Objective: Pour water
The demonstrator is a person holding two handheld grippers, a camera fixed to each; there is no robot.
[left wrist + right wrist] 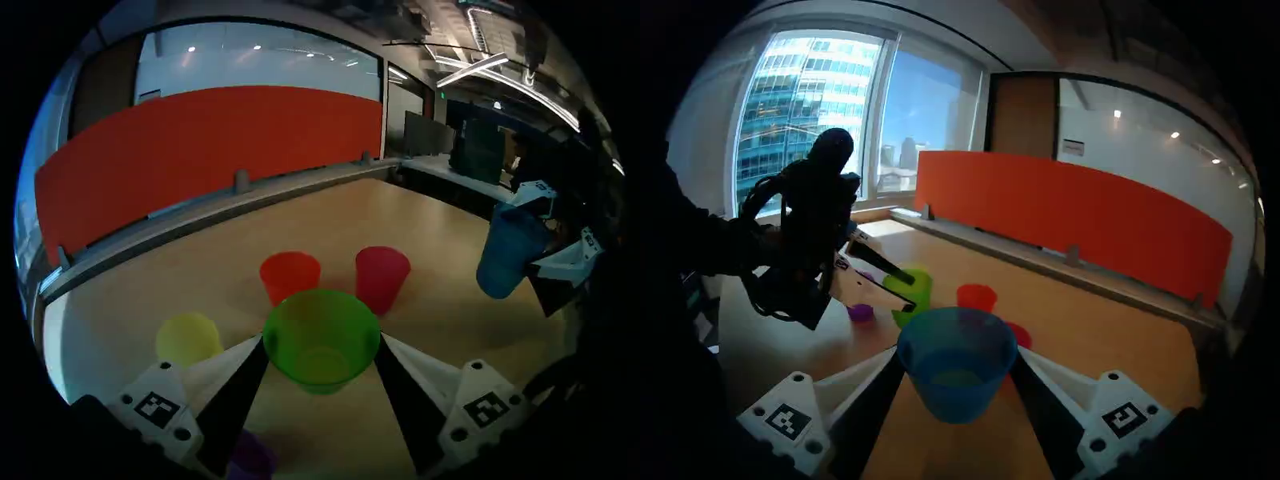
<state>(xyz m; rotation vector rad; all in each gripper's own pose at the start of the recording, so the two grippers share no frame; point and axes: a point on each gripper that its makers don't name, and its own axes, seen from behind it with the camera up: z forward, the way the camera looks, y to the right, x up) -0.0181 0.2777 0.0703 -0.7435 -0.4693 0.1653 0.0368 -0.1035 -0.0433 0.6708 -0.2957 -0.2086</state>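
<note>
The green cup (322,352), nearest, is clamped in the left claw (320,342); the right claw (957,354) clamps a blue cup (957,380), both held above the bench (240,264). Likely pre-pour: next, bring the blue cup's rim over the green cup and tilt gently

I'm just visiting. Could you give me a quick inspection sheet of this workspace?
Surface: light wooden table.
Job's things: green cup, blue cup, each held in a gripper; contents unclear.
Clutter: orange cup, red cup, yellow cup and purple cup on the table.
Grippers: left gripper shut on the green cup; right gripper shut on the blue cup.
Cables: nothing seen clearly.
Surroundings: orange partition, city windows.
</note>
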